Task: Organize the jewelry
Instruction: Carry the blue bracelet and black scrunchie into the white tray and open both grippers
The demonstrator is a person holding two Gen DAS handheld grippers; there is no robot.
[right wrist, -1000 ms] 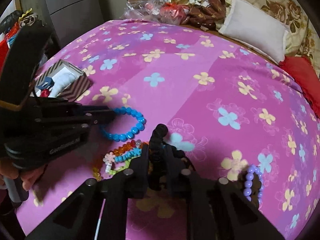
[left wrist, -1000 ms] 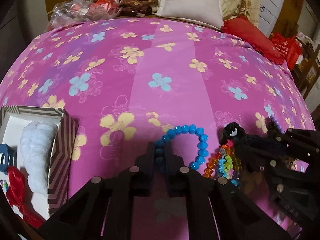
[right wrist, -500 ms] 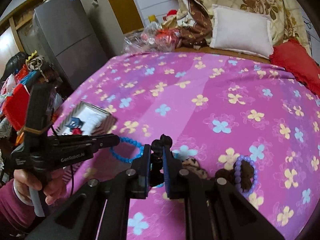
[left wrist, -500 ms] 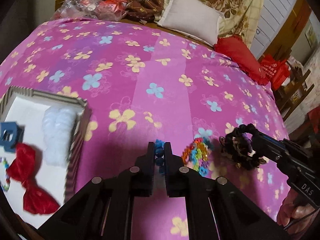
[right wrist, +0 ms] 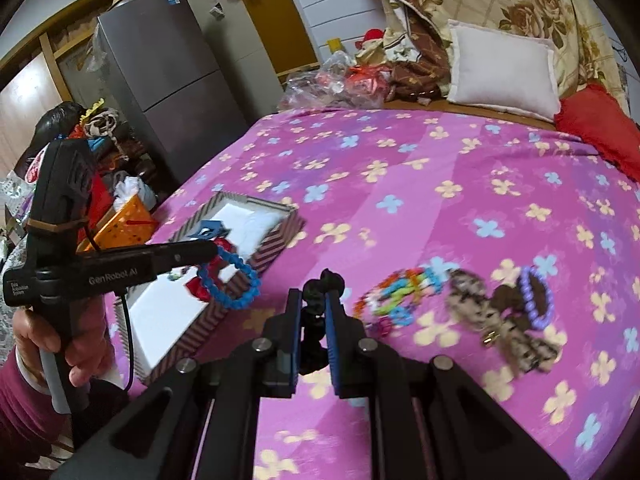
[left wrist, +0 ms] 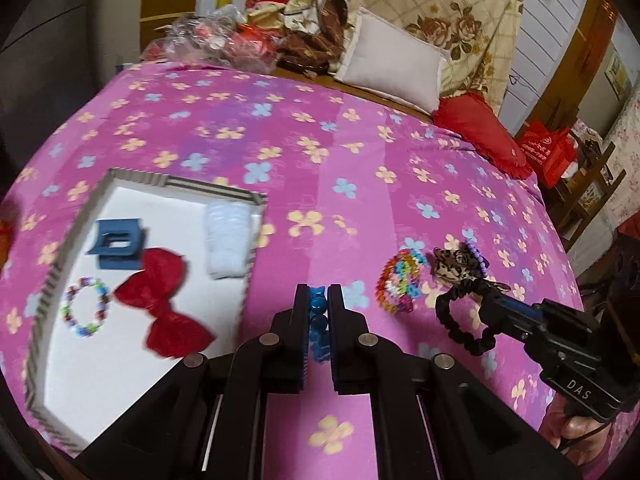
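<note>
My left gripper (left wrist: 318,294) is shut on a blue bead bracelet (left wrist: 319,320), which hangs as a loop (right wrist: 232,280) over the near corner of the striped jewelry box (right wrist: 280,236). My right gripper (right wrist: 312,300) is shut on a black scrunchie (right wrist: 320,308), lifted above the bedspread; from the left wrist view the scrunchie (left wrist: 460,320) dangles from its tip. The box (left wrist: 176,182) holds a blue clip (left wrist: 118,244), a red bow (left wrist: 164,300), a multicoloured bead bracelet (left wrist: 86,306) and a white pad (left wrist: 228,240). On the bedspread lie a rainbow bracelet (left wrist: 400,280), a leopard scrunchie (left wrist: 456,266) and a purple bracelet (right wrist: 536,296).
The pink flowered bedspread (left wrist: 320,152) stretches back to a white pillow (left wrist: 396,64), a red cushion (left wrist: 480,132) and a pile of bags and clothes (left wrist: 248,40). A grey fridge (right wrist: 168,80) and an orange basket (right wrist: 128,220) stand beside the bed on the left.
Both grippers have risen off the bedspread with their loads. The left one has carried the blue bracelet leftward toward the box; the black scrunchie now hangs clear of the remaining pile.
</note>
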